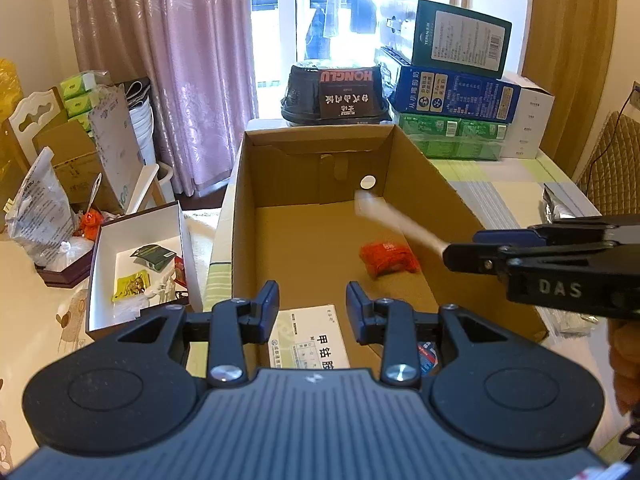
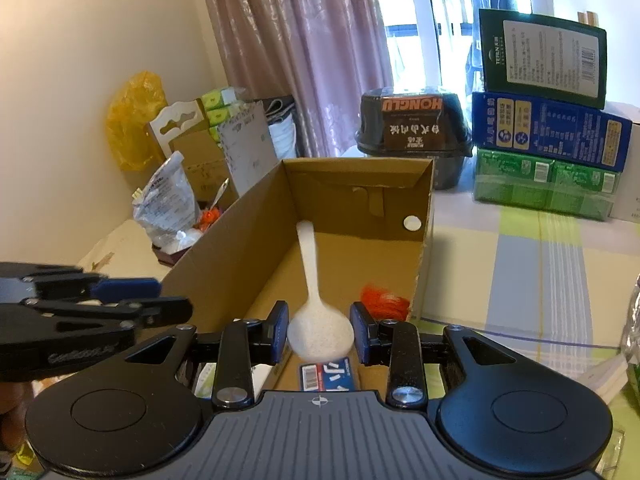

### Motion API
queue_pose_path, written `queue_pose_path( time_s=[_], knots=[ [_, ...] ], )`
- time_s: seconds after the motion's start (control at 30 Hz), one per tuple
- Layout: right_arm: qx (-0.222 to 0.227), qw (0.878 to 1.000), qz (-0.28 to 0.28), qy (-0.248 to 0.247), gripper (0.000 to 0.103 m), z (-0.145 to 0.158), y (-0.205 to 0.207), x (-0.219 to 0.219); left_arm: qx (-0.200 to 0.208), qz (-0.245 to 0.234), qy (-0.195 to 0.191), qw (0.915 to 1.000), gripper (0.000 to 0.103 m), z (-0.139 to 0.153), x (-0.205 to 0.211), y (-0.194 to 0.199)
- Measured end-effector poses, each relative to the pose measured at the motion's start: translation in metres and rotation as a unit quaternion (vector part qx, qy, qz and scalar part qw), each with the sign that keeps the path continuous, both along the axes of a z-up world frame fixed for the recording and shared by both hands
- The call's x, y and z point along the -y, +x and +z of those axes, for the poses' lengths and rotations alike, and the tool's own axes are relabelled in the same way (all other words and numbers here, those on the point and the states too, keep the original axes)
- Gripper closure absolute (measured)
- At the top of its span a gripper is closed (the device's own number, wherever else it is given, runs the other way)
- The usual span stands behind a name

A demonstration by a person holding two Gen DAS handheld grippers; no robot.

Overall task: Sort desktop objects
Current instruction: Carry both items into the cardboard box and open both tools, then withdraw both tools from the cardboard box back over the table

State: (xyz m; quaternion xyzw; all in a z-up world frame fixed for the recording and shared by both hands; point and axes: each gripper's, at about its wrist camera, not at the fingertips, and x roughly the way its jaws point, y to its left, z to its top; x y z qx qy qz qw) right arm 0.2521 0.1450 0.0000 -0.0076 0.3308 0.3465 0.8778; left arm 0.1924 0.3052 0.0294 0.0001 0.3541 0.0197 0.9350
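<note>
The right gripper [image 2: 319, 336] has its jaws clamped on the bowl of a white plastic spoon [image 2: 316, 312], the handle pointing out ahead over the open cardboard box [image 1: 420, 184] that stands near the middle of the desk [image 2: 520, 280]. From the left wrist view the spoon's handle is blurred, so it is probably on the move, and I cannot tell whether any part of it touches the box floor; it looks to be held above it. The left gripper [image 1: 312, 308] hovers at the near end of the box with its jaws spread apart and nothing between them.

Some sorting looks done already. An orange packet [image 1: 388, 258] lies on the box floor toward the right wall, a white medicine carton [image 1: 308, 336] sits at the near end, and a small blue-and-red item [image 2: 328, 376] lies just under the right gripper's fingers. The spoon would be the next thing in, once the jaws let go.

What is left is harder to judge. Off the left edge of the desk a white tray [image 1: 136, 280] holds green and yellow sachets, and a silver foil pouch [image 1: 564, 200] lies by the right edge. The stacked boxes [image 1: 456, 92] and a black tub [image 1: 336, 92] at the far edge may simply live there.
</note>
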Motion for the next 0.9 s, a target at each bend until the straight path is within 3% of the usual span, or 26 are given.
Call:
queue_pose_path(
  time_s=[0.07,0.3,0.53,0.9],
  knots=[
    [0.002,1.0,-0.002,0.006,0.049,0.001,-0.001,0.003,0.003,0.003,-0.002,1.0,0.071,0.002,0.0,-0.005],
    [0.006,0.999,-0.028,0.022,0.046,0.01,-0.01,0.041,0.006,0.014,-0.012,0.9998,0.065,0.005,0.005,-0.021],
    [-0.004,0.995,-0.092,0.034,0.035,0.012,-0.032,0.115,0.011,0.012,-0.02,0.9997,0.056,0.012,0.028,-0.043],
    [0.002,0.987,-0.161,-0.005,0.014,0.006,-0.088,0.228,0.041,-0.026,-0.032,0.9983,0.036,0.038,0.1,-0.076]
  ],
)
